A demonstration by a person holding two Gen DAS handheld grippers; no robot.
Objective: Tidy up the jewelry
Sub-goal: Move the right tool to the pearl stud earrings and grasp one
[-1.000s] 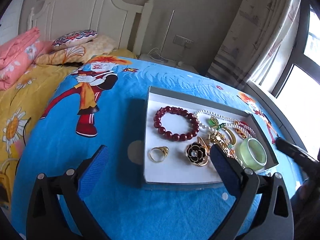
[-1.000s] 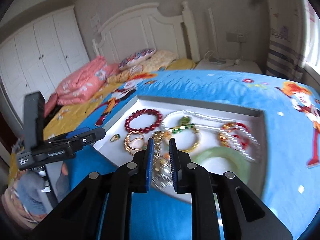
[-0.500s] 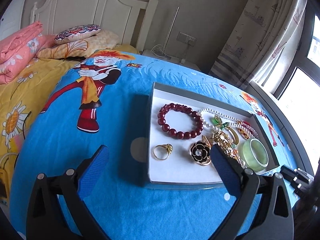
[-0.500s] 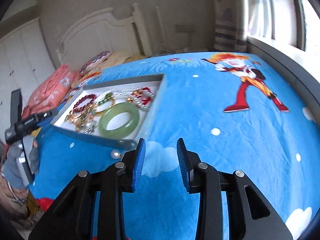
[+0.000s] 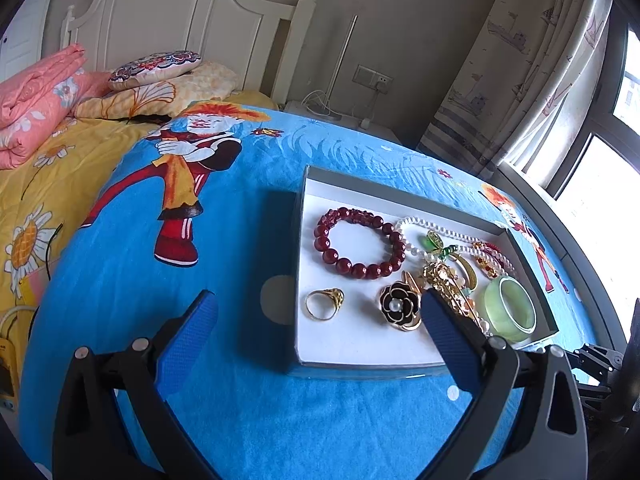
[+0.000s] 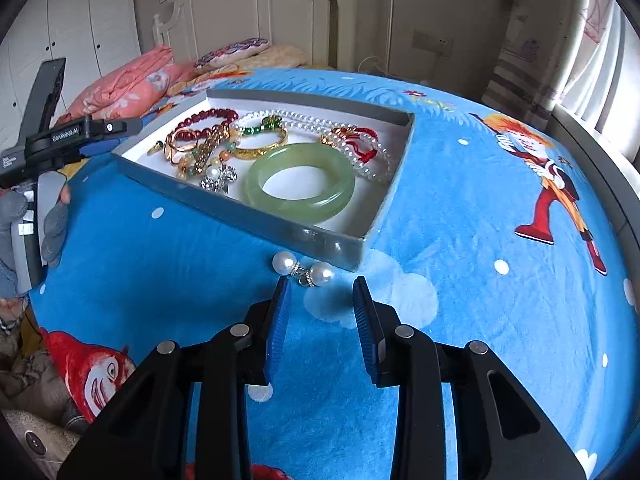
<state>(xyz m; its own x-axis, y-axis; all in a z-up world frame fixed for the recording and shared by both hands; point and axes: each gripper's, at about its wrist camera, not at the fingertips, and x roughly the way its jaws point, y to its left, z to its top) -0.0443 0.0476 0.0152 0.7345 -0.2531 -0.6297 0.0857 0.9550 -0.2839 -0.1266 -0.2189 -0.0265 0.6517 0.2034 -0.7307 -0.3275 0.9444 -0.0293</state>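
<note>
A grey tray (image 5: 400,194) with a white floor lies on the blue bedspread. It holds a red bead bracelet (image 5: 358,248), a gold ring (image 5: 325,304), a black flower brooch (image 5: 400,306), a pearl necklace (image 5: 436,234), a green jade bangle (image 5: 510,308) and tangled gold pieces. My left gripper (image 5: 316,320) is wide open and empty at the tray's near edge. My right gripper (image 6: 322,300) is open and empty, just behind a pair of pearl earrings (image 6: 304,270) lying on the bedspread outside the tray (image 6: 280,224). The jade bangle (image 6: 300,186) sits near that corner.
Pillows (image 5: 156,66) and a pink quilt (image 5: 36,96) lie by the white headboard (image 5: 180,20). A window and curtain (image 5: 520,60) are on the right. The left gripper (image 6: 60,140) and the gloved hand holding it show at the left of the right wrist view.
My right gripper opened, swung out of the tray and now points at the pearl earrings beside its corner. My left gripper stayed open, nearly still.
</note>
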